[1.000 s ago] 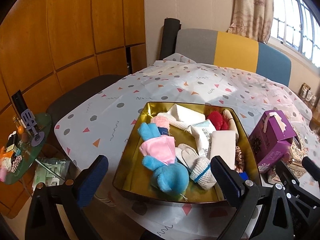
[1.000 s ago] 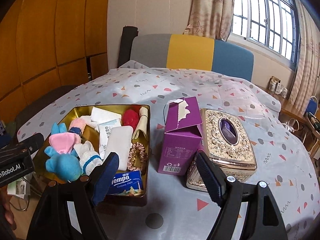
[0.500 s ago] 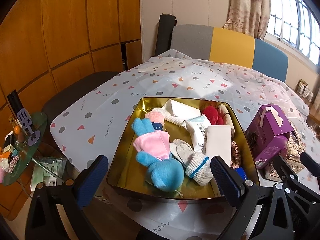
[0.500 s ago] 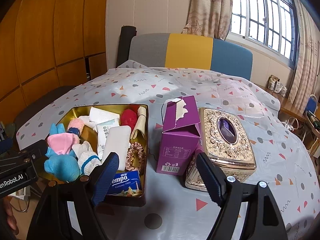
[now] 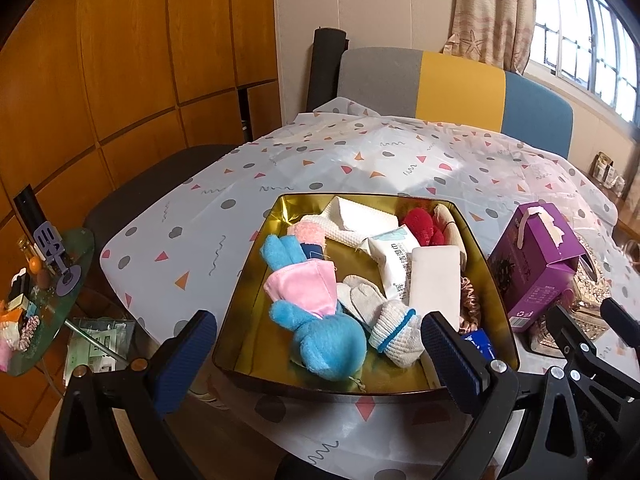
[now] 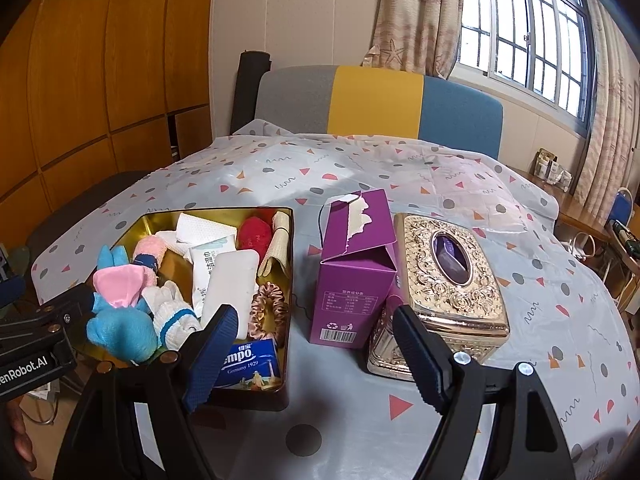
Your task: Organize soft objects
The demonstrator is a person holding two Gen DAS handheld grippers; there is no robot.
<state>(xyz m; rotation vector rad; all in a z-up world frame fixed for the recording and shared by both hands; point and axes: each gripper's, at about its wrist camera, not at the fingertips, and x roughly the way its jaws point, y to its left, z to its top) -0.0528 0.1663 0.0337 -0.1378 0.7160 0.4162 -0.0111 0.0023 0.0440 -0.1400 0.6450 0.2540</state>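
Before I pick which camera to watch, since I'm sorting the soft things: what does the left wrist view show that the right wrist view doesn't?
Only the left wrist view shows the round green side table with its clutter, beside the main table.

Only the right wrist view shows the whole ornate gold tissue box and the blue Tempo tissue pack in full, at the tray's near corner.

Both show the gold tray holding the blue plush toy, white glove, wet wipes pack and red item, plus the purple carton. Both grippers, left gripper and right gripper, are open and empty.
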